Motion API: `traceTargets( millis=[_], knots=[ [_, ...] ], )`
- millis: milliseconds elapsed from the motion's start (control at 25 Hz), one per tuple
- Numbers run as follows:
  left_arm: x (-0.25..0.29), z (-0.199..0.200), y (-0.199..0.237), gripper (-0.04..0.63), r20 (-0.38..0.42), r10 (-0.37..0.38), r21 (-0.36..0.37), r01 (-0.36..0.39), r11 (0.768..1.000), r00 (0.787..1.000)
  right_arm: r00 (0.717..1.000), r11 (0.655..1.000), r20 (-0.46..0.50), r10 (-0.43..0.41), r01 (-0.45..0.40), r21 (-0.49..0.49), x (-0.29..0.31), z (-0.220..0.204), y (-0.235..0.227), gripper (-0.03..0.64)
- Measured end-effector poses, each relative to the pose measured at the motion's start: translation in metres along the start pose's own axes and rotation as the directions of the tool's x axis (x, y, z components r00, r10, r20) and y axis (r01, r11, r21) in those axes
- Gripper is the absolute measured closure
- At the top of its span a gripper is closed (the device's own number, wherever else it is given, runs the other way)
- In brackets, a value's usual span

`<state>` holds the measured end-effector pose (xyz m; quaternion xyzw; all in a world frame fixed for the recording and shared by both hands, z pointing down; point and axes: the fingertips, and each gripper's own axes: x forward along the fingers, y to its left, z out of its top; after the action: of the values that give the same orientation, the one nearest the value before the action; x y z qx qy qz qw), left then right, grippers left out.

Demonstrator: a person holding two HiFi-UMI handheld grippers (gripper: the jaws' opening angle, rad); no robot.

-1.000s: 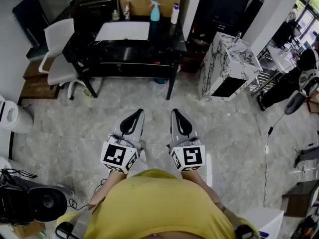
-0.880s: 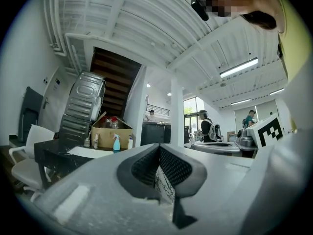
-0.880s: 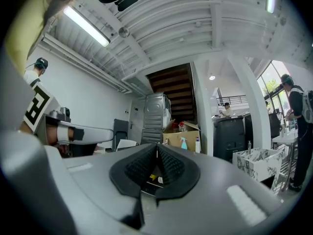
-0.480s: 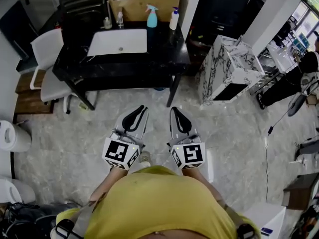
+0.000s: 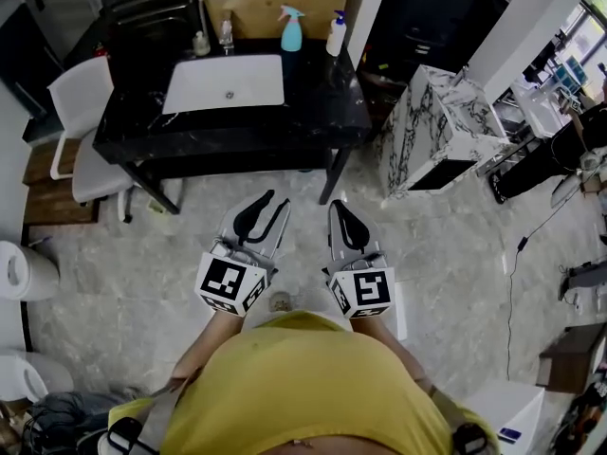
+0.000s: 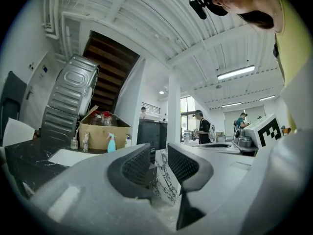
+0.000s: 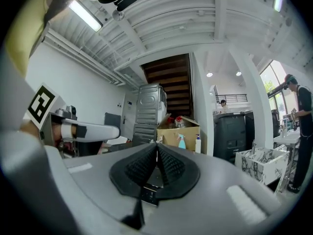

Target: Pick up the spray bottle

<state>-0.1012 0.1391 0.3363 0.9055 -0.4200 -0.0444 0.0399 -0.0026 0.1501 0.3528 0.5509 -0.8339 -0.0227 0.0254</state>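
At the far edge of the black table (image 5: 318, 102), just in front of the open cardboard box (image 5: 254, 9), the spray bottle (image 5: 292, 30) stands upright, pale blue with a white trigger head. A white pump bottle (image 5: 336, 32) stands just beside it on its right, and two small clear bottles (image 5: 213, 39) stand further left along the same edge. A white sink (image 5: 228, 83) is set into the tabletop between you and the bottles.

You are standing on the marble-look floor, short of the table, with both grippers held level in front of your yellow shirt (image 5: 303, 387) and pointing towards the table. Neither one touches anything, and the spray bottle is well apart from both.

Your left gripper (image 5: 276, 203) has its jaws a little apart; they have just been opening, and nothing sits between the ribbed pads. Past that gap you see only the floor and the marble-patterned cabinet (image 5: 446, 112) that stands to the right of the table.

Your right gripper (image 5: 340, 208) is clenched: its two pads meet along a thin line with nothing caught between them. In the right gripper view the spray bottle shows small, just above and to the right of the jaw tips.

A white chair (image 5: 81, 88) stands at the left end of the table.
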Motion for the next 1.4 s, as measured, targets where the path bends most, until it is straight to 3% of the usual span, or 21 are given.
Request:
traceTargets(
  millis=[360,600,1000,1400],
  knots=[
    [0.021,-0.001,0.031,0.469,0.009,0.007,-0.006,-0.007,1.000,1.000,1.000,1.000,0.010,-0.003,0.003,0.001,0.041,-0.005,-0.013,0.614],
    [0.063,-0.005,0.057,0.469,0.026,0.028,0.013,-0.028,1.000,0.999,0.999,1.000,0.046,0.013,-0.013,-0.011,0.088,-0.008,-0.042,0.614],
    [0.196,-0.003,0.135,0.469,0.033,0.069,0.006,-0.069,0.998,0.997,0.997,0.999,0.056,0.044,-0.042,-0.021,0.219,-0.010,-0.128,0.614],
    [0.335,0.006,0.211,0.468,0.062,0.137,0.007,-0.138,0.990,0.989,0.990,0.991,0.050,0.129,-0.126,-0.052,0.357,-0.010,-0.214,0.613]
  ],
)
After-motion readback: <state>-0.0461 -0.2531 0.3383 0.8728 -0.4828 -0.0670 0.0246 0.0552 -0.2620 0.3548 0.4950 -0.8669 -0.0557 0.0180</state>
